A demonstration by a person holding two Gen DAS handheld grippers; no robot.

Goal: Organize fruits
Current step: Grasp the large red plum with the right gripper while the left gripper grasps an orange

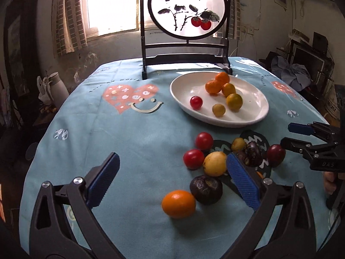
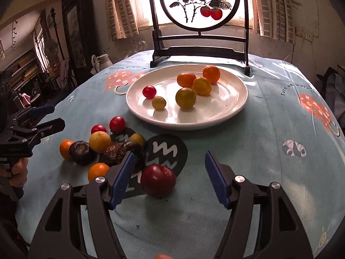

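Note:
A white plate (image 1: 256,99) (image 2: 232,99) holds several fruits: oranges, yellow-green citrus, one cherry tomato (image 1: 196,102) (image 2: 149,91). A pile of loose fruit lies on the cloth in front of it: red tomatoes (image 1: 204,140), a yellow fruit (image 1: 215,163) (image 2: 100,141), dark purple fruits (image 1: 206,189) (image 2: 82,152), an orange (image 1: 178,203) (image 2: 98,171). My left gripper (image 1: 172,176) is open over the pile's left side. My right gripper (image 2: 169,173) is open around a dark red plum (image 2: 158,180) (image 1: 275,155) without touching it.
A dark wooden stand with a round painted screen (image 1: 187,6) (image 2: 200,2) stands at the table's far edge behind the plate. The blue patterned tablecloth (image 1: 129,133) covers the round table. A white kettle (image 1: 58,88) sits beyond the left edge.

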